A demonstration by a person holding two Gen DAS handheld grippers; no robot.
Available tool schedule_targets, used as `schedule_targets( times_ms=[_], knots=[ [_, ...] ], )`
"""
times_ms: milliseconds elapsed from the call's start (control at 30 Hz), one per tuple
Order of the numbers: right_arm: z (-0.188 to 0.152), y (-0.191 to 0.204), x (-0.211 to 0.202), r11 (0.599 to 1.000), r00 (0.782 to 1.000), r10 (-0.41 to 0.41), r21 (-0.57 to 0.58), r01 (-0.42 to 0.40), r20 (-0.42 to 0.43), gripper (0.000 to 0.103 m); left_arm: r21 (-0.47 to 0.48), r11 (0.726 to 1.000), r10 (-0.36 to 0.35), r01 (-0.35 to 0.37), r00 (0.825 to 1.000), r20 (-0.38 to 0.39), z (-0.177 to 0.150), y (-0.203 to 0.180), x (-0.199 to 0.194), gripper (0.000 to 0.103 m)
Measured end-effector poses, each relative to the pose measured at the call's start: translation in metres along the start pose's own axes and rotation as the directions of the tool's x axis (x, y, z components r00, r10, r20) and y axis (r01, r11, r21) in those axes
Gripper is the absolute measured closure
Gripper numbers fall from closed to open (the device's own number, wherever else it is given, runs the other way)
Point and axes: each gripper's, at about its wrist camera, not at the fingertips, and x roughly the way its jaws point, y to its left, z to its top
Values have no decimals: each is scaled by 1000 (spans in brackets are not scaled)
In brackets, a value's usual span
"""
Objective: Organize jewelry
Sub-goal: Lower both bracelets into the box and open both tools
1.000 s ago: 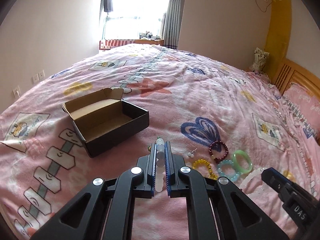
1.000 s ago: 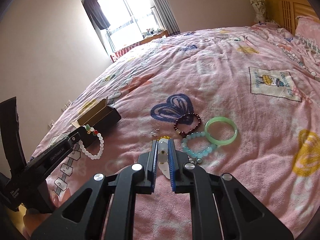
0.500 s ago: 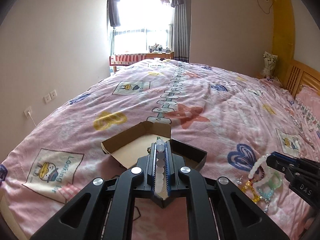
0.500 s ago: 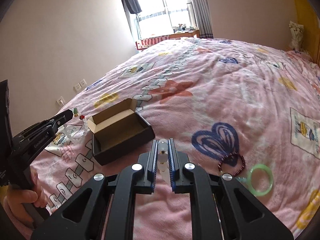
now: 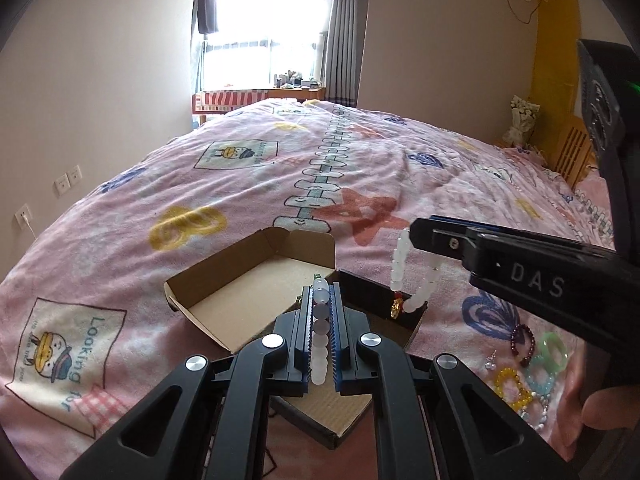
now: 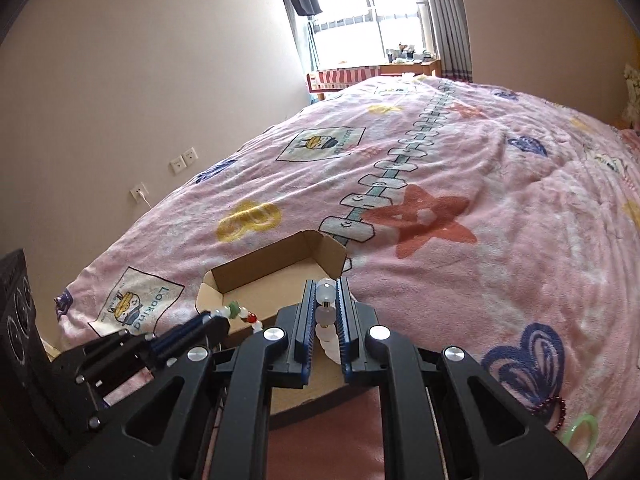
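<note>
Left-wrist view: the left claw [image 5: 321, 300] is pinched on a white bead bracelet [image 5: 320, 344], whose frosted beads sit in a row between the blue ribbed pads (a small green bead shows at the tip). The claw hangs over the open cardboard box [image 5: 256, 280], which rests on the pink blanket [image 5: 120, 248] of the bed, brown inside and dark outside, flap raised at the far end.

From the right edge the right claw [image 5: 416, 234] enters, pressed onto a second white bracelet [image 5: 412, 276]; this loop dangles from the tip, and its lowest beads, with a gold and red charm [image 5: 396, 306], lie at the box's right wall (whether they touch it cannot be told). Part of a hand [image 5: 608, 408] shows at the lower right.

On the blanket, right of the box and apart from it: a dark red bead bracelet [image 5: 522, 340], a green bangle [image 5: 554, 354], a pale blue bead bracelet [image 5: 540, 382], a yellow bead bracelet [image 5: 512, 390] and a small pair of earrings [image 5: 491, 362].

Right-wrist view: the right claw [image 6: 327, 304] grips pale beads [image 6: 326, 300] over the box [image 6: 276, 268]; the left claw [image 6: 212, 318] comes in from the lower left with green, white and red beads [image 6: 240, 314] at its tip. The green bangle [image 6: 582, 432] and the dark red bracelet [image 6: 556, 408] lie at the lower right.
</note>
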Motion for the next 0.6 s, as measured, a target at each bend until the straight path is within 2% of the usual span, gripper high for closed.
schedule_targets(
  times_ms=[167, 267, 300, 333, 367, 433, 600],
  knots=[
    [-10, -1, 15, 1000, 999, 14, 15, -13, -53, 91, 20, 999, -25, 26, 1000, -11, -7, -5, 2, 94],
    [-18, -3, 14, 1000, 999, 8, 22, -6, -54, 87, 63, 998, -8, 8, 1000, -11, -10, -13, 0, 93],
    [-20, -4, 12, 1000, 998, 10, 25, -9, -55, 78, 71, 997, 5, -4, 1000, -8, -10, -14, 0, 92],
    [-21, -6, 9, 1000, 999, 3, 27, -2, -52, 68, 77, 997, 19, -19, 1000, -4, -10, -15, -1, 83],
    [-23, -7, 5, 1000, 999, -9, 27, 10, -45, 65, 74, 997, 32, -32, 999, 0, -10, -15, -2, 64],
    [-25, -9, -6, 999, 999, -24, 20, 25, -30, 65, 67, 997, 40, -41, 999, 20, -10, -13, -7, 42],
    [-45, -22, -50, 998, 998, -54, 46, 53, 23, 64, 60, 997, 50, -51, 998, 26, -9, -17, -22, 42]
  ],
)
